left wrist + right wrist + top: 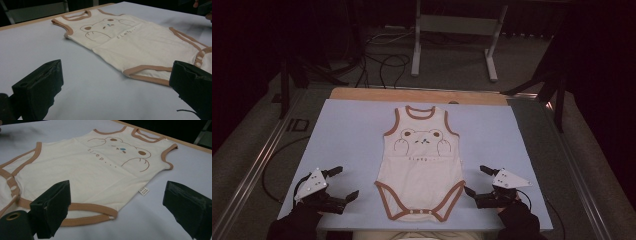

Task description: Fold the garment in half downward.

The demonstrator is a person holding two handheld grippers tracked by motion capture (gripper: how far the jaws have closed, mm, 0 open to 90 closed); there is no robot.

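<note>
A cream sleeveless baby bodysuit (422, 172) with brown trim and a bear print lies flat in the middle of the pale blue mat (352, 130), neck away from me and snap crotch at the near edge. My left gripper (346, 182) rests to the left of its lower hem, open, with nothing between its jaws. My right gripper (474, 180) sits open to the right of the hem, just off the leg opening. The left gripper view has the bodysuit (140, 42) ahead of the open gripper (117, 75). In the right gripper view the leg trim of the bodysuit (82, 170) lies between the spread jaws of the gripper (117, 192).
A wooden table edge (417, 95) runs along the far side of the mat. Beyond it stand a white frame (452, 30) and black tripod legs (542, 85), with cables (387, 62) on the floor. A metal rail (257, 165) runs down the left side.
</note>
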